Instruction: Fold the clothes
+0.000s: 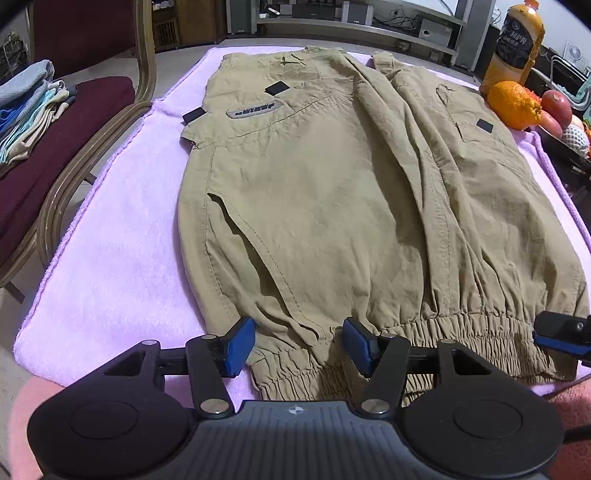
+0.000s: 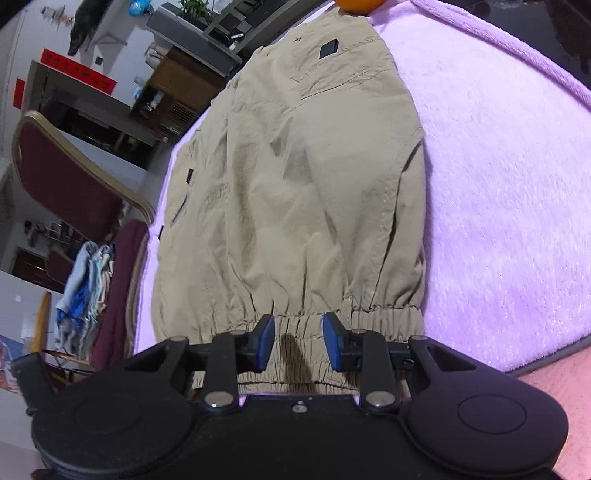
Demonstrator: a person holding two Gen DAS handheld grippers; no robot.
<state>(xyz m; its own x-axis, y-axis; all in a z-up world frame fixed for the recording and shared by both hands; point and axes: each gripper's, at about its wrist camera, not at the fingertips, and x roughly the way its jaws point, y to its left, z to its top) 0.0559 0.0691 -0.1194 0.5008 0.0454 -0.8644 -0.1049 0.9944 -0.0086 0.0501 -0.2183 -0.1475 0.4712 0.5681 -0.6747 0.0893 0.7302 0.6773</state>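
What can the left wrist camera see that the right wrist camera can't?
Only the left wrist view shows the juice bottle, the apples and the grey logo patch on the trousers.

Only the right wrist view shows the red banner on the far wall.

Both show the tan trousers on the purple towel, the red chair with its clothes pile, and an orange.

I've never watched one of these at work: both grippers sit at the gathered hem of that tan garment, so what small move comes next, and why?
Probably both close on the elastic hem. The left gripper and right gripper each have open blue pads straddling it, not yet pinching, and the khaki garment lies flat on the purple towel. Gripping the hem would let it be lifted and folded toward the far end.
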